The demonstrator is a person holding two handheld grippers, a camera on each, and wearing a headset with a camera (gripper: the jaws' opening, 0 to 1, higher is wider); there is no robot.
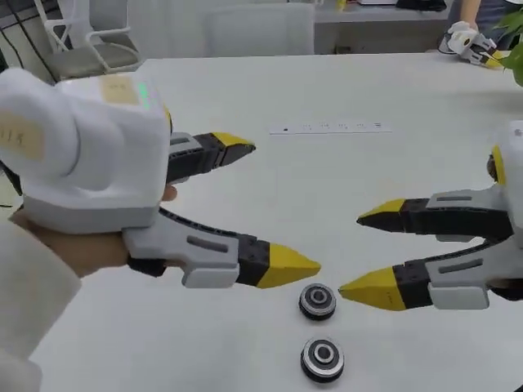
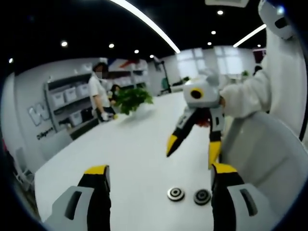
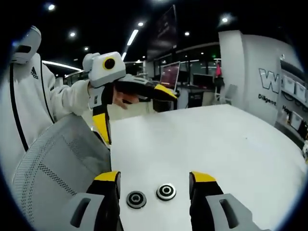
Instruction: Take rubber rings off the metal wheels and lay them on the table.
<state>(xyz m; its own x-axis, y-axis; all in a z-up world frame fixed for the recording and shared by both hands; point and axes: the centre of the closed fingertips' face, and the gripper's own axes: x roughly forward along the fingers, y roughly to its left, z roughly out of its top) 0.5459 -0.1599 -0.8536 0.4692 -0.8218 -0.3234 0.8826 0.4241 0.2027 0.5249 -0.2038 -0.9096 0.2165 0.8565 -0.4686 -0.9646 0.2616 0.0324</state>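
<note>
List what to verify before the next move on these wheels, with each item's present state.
1. Left claw open: ok, jaws spread wide.
2. Right claw open: ok, jaws apart.
3. Wheels flat on the table: ok, far wheel and near wheel lie apart from each other.
4. Rubber rings on the wheels: ok, a dark band circles each.
5. Wheels framed between the right claw's jaws: ok in the right gripper view.
6. A claw touching a wheel: not ok, both hang clear of them.
</note>
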